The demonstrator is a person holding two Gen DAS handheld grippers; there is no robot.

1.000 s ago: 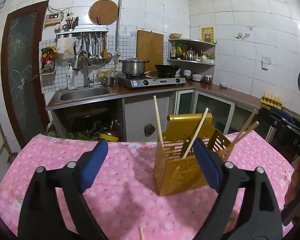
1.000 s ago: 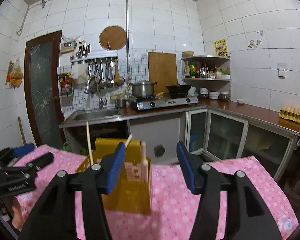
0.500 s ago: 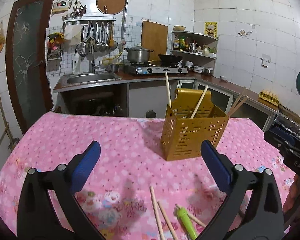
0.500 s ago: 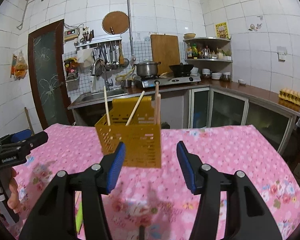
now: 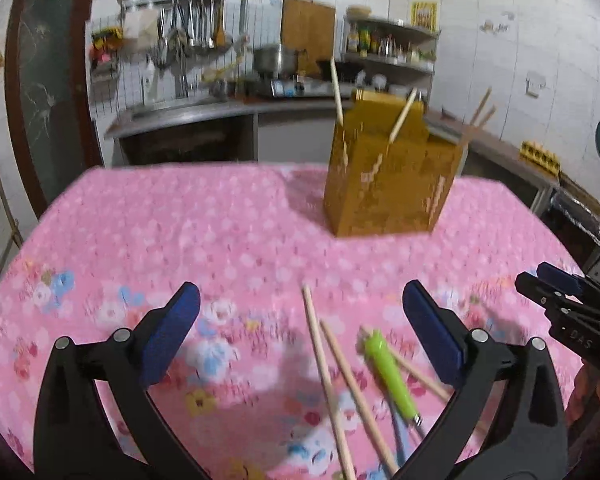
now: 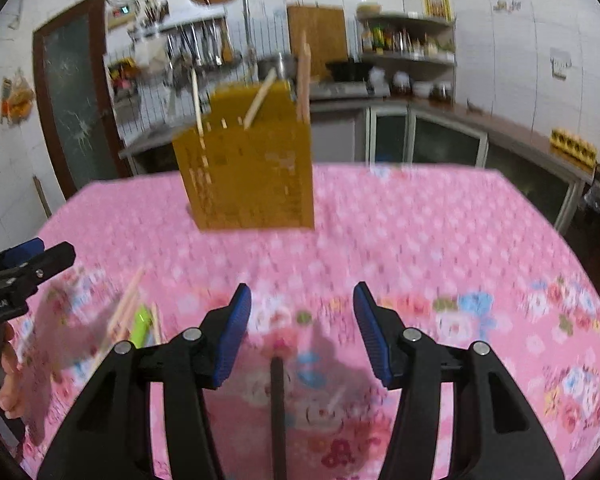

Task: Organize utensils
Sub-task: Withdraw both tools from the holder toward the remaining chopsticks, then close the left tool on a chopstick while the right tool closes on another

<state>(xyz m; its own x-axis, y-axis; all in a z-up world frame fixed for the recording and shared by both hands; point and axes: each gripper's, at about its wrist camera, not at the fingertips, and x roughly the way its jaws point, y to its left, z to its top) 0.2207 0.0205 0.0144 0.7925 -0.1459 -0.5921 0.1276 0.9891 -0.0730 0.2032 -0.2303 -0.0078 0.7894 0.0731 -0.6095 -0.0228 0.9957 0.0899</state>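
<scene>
A yellow slotted utensil holder (image 5: 388,184) stands on the pink flowered tablecloth (image 5: 180,232) with a few chopsticks upright in it. Two loose chopsticks (image 5: 332,376) and a green-handled utensil (image 5: 388,372) lie on the cloth, just below and between the wide-apart fingers of my left gripper (image 5: 298,312), which is open and empty. My right gripper (image 6: 302,308) is open about halfway with nothing between its pads. A thin dark handle (image 6: 277,400) lies on the cloth under its gap. The holder (image 6: 248,176) stands beyond it to the left. The picture is blurred.
The right gripper (image 5: 560,300) shows at the right edge of the left wrist view. The left gripper (image 6: 20,268) and a hand (image 6: 8,380) show at the left edge of the right wrist view. Behind the table run a kitchen counter (image 6: 500,128), sink and stove.
Both grippers have sunk toward the table and tipped downward. The loose chopsticks, green utensil and dark handle have come into view. The left jaws have spread wider.
</scene>
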